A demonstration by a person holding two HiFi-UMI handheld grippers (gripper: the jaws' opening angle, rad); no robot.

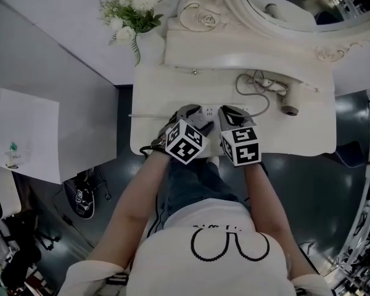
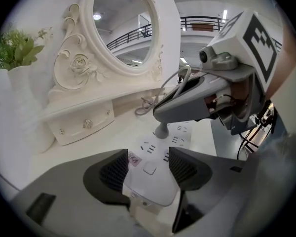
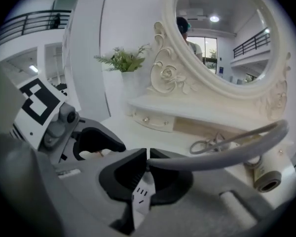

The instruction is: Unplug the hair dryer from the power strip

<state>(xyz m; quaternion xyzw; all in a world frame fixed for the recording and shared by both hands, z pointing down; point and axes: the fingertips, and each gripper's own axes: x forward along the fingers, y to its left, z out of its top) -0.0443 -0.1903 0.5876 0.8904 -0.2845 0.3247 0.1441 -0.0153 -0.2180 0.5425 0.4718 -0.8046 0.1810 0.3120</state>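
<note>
I see left hand-held gripper (image 2: 148, 166) clamping strip (image 2: 157, 185) end at desk (image 1: 296, 134) front; right hand-held gripper (image 3: 147, 163) closed tight on plug (image 2: 162, 130), seated in strip. Plug looks stiff, cord (image 3: 227, 154) limp: hold plug body, pull straight

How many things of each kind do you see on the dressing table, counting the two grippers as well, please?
grippers: 2, the left gripper and the right gripper
power strip: 1
hair dryer, its plug included: 1
vase of flowers: 1
mirror: 1
total: 6
</note>
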